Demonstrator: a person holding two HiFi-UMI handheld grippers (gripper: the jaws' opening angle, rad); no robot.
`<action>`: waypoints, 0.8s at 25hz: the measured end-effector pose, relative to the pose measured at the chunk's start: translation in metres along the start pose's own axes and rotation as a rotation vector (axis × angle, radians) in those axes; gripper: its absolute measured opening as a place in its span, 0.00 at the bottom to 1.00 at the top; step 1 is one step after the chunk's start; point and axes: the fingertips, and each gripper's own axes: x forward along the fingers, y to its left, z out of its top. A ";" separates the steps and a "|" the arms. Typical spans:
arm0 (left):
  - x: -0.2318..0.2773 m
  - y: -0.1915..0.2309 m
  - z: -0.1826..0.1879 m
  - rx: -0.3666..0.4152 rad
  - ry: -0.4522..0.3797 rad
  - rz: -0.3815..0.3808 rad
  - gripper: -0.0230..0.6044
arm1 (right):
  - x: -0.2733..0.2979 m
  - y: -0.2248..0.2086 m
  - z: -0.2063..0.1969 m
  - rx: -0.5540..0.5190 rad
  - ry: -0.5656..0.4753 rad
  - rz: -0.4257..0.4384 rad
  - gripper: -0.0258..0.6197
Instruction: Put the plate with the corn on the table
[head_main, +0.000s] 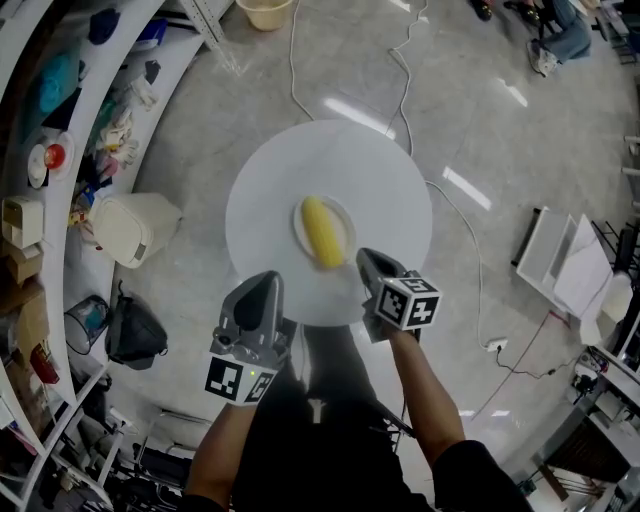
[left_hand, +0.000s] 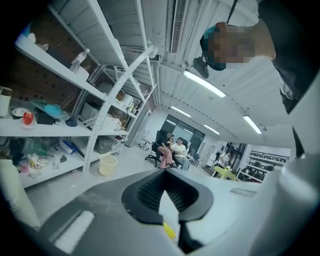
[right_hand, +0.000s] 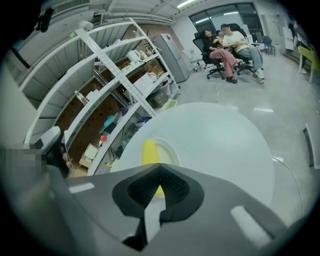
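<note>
Clenched and apparently empty, left tongs (head_main: 265, 281) and right tongs (head_main: 363, 256) hover over the worktop (head_main: 385, 180) edge, because the plate (head_main: 298, 226) with corn (head_main: 322, 229) looks already set down.

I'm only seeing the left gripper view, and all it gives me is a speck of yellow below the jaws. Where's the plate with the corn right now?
Observer: The head view shows the plate with the corn lying flat on the round white table, near its middle.
Operator: And the other gripper, is it holding it?
Observer: The right gripper sits by the plate's near rim. In its own view the jaws are closed together with nothing between them. I can't tell whether the tip touches the rim.
</note>
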 end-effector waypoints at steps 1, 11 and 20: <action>-0.001 -0.001 0.002 0.002 0.004 0.000 0.04 | -0.002 0.004 0.001 -0.004 -0.004 0.003 0.05; -0.007 -0.015 0.025 0.023 0.011 -0.024 0.04 | -0.029 0.039 0.014 -0.026 -0.043 0.001 0.05; -0.014 -0.031 0.046 0.052 0.000 -0.041 0.04 | -0.066 0.069 0.032 -0.028 -0.137 -0.003 0.05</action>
